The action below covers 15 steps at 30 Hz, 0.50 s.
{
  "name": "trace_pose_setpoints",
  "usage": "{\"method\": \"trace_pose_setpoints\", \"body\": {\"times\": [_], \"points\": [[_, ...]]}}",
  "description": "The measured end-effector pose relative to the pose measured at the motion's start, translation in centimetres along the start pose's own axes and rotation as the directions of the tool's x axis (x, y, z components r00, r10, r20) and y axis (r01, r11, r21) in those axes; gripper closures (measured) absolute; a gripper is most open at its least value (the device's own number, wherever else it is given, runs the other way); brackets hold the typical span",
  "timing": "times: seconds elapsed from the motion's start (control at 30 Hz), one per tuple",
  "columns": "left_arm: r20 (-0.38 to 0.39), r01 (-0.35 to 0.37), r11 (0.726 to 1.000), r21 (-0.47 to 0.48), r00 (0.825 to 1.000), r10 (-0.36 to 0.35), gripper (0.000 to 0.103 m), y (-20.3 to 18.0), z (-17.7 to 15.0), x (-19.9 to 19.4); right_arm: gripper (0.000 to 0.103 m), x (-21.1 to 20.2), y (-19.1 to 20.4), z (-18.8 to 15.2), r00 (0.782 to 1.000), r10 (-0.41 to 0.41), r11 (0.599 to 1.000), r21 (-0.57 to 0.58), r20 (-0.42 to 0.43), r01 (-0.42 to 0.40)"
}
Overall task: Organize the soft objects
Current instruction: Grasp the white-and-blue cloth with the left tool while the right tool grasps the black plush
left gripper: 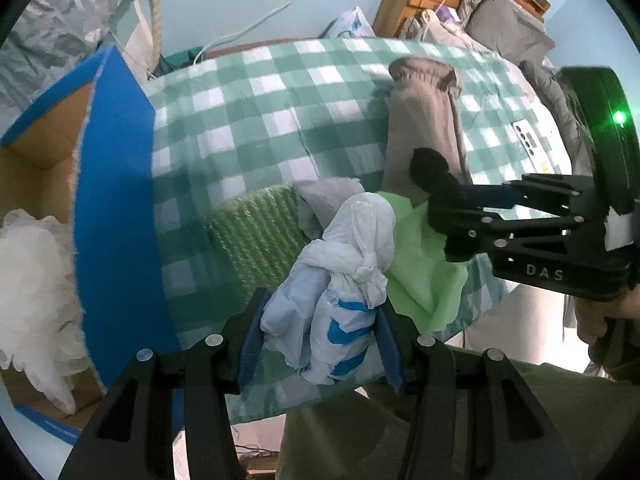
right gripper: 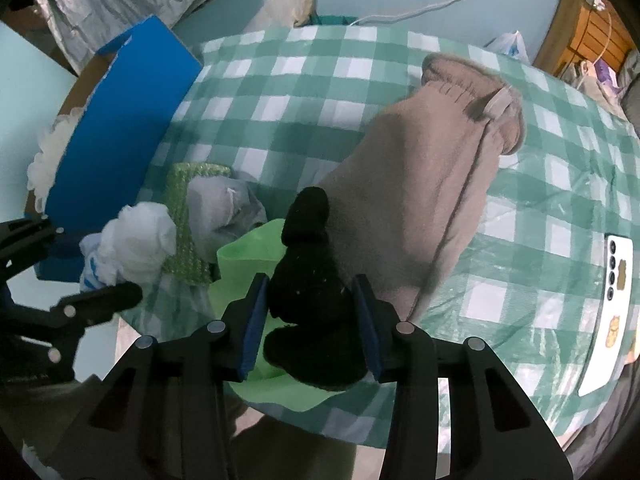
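While both grippers point steeply down at the near table edge, your left gripper is clamped on the knotted white plastic bag bundle with blue print; the blue pads press its sides, so it hangs clear for a carry. Your right gripper is clamped on the black fuzzy fabric piece, pads on both flanks, directly above the light green thin sheet, which lies half over the table edge. I can't tell whether the black piece still touches that sheet.

Just beyond sit the grey crumpled bag and the green bubble-textured pad, touching each other. To the left, the open cardboard box with blue outer faces already holds a white frilly soft item, so I judge that box is the drop point for both loads.

Further back, the beige fleece trousers lie flat on the green-and-white checked tablecloth, unsorted. A white phone lies at the right edge.

Writing: only "DAS" on the right gripper's body. Bag print unreadable.
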<state>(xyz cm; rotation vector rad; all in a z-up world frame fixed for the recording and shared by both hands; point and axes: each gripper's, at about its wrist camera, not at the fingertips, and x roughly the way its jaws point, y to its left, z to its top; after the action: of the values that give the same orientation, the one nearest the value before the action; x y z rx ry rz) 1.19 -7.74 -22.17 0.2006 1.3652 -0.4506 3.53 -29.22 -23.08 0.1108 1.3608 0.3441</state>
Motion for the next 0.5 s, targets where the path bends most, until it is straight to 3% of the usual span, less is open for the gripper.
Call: {"method": "trace_pose_setpoints", "body": {"times": [0.5], "points": [[0.09, -0.027, 0.998, -0.06, 0.995, 0.032, 0.052, 3.1, 1.5, -4.6, 0.062, -4.6, 1.1, 1.9, 0.998, -0.014, 1.0, 0.023, 0.067, 0.012]]}}
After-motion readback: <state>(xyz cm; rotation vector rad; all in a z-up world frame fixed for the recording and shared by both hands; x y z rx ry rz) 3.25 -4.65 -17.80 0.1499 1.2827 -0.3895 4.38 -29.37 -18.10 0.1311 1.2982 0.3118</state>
